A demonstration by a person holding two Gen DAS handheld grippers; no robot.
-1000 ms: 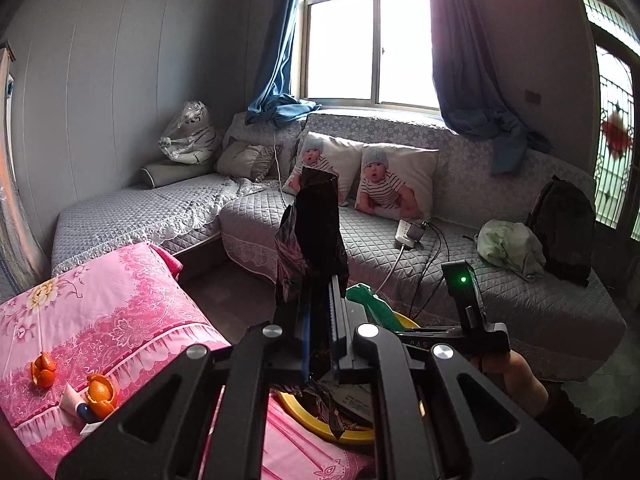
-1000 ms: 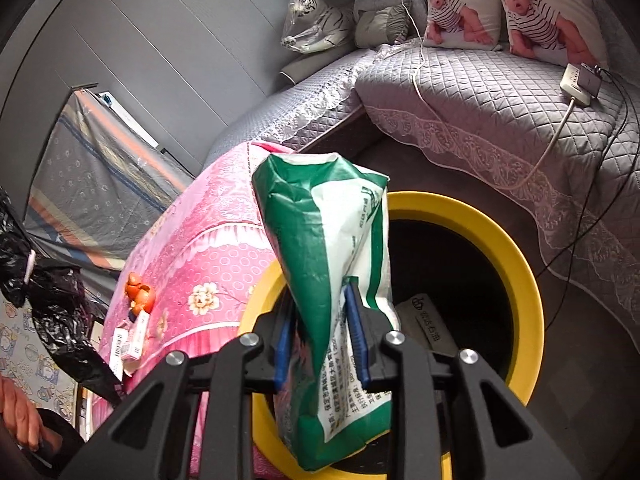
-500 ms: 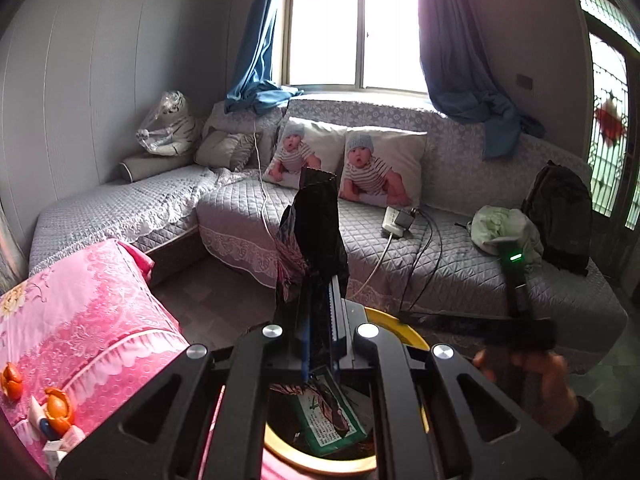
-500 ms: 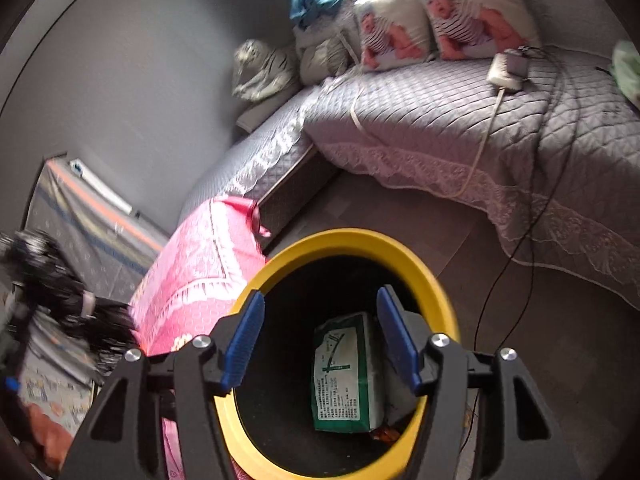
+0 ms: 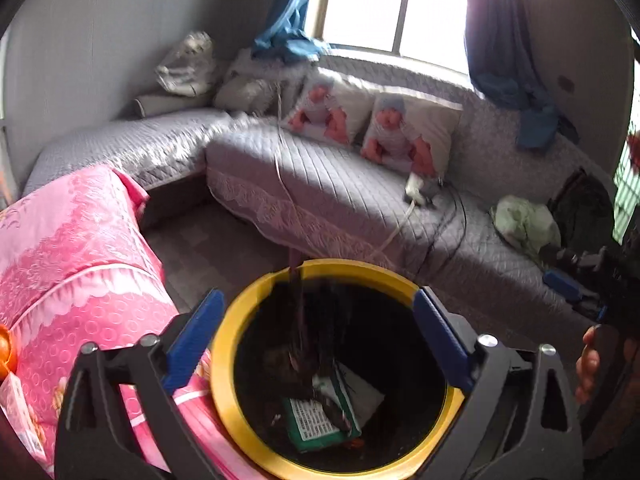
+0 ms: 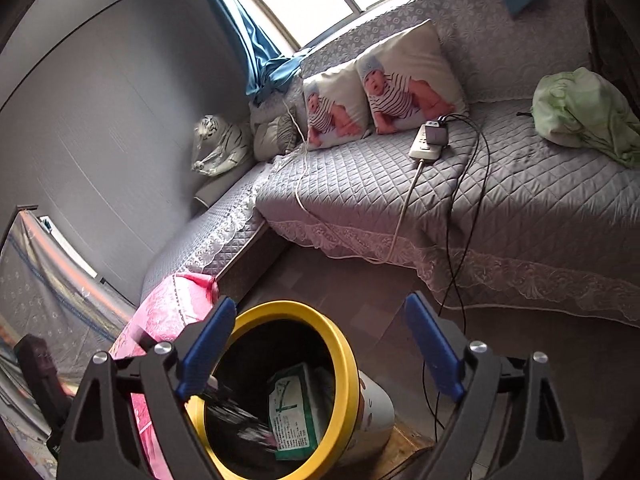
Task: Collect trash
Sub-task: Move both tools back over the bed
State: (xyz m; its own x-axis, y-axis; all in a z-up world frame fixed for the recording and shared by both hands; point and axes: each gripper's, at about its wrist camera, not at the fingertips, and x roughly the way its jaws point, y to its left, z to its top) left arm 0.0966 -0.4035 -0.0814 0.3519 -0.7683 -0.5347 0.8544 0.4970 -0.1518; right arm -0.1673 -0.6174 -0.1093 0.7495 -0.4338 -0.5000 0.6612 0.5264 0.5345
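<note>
A yellow-rimmed trash bin (image 5: pixel 240 300) stands on the floor beside the pink-covered table. My left gripper (image 5: pixel 316 336) is open right above the bin's mouth. A dark wrapper (image 5: pixel 304 344) is blurred, falling inside the bin. A green and white packet (image 5: pixel 320 420) lies at the bottom. In the right wrist view the bin (image 6: pixel 344 344) is lower left, with the packet (image 6: pixel 292 412) and the blurred dark wrapper (image 6: pixel 240 420) inside. My right gripper (image 6: pixel 320 344) is open and empty, above and to the right of the bin.
A pink floral cloth (image 5: pixel 80 248) covers the table left of the bin, with an orange item (image 5: pixel 6 352) at its edge. A grey quilted sofa (image 6: pixel 500 200) runs behind, holding a power strip (image 6: pixel 428 144) with trailing cables, baby-print pillows (image 6: pixel 376 88) and a green bundle (image 6: pixel 580 112).
My left gripper opened over the bin and the dark wrapper dropped in. My right gripper let go of the green packet earlier and has drawn back from the bin.
</note>
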